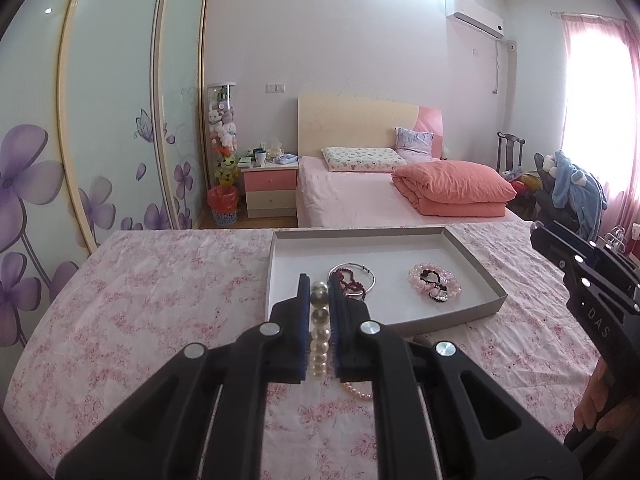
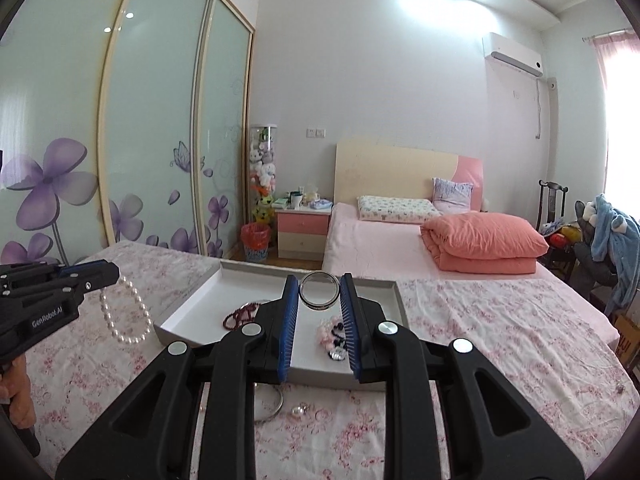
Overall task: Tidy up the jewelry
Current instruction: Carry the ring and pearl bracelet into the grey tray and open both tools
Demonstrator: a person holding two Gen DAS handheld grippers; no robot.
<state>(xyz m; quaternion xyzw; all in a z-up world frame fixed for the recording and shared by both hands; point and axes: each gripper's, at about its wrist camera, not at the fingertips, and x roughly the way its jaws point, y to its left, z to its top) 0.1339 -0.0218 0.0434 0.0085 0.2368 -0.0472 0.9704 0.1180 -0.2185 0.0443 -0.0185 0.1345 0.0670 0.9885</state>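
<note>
Left hand-held gripper point(image 1: 320, 284) pinching pearls point(image 1: 320, 332), lifted at 6 o'clock of tray point(image 1: 472, 256). Right hand-held gripper point(image 2: 319, 280) pinching ring point(image 2: 319, 290) above tray's near edge, over table point(image 2: 500, 340).

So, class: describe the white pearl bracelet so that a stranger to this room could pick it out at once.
Start at the flowered pink cloth in front, where a shallow grey tray lies. Left of the tray, in the air, the left gripper is shut on the pearl bracelet, which hangs from it as a loop. Its beads are white and round, unlike the dark red beads and pink beads lying in the tray.
</note>
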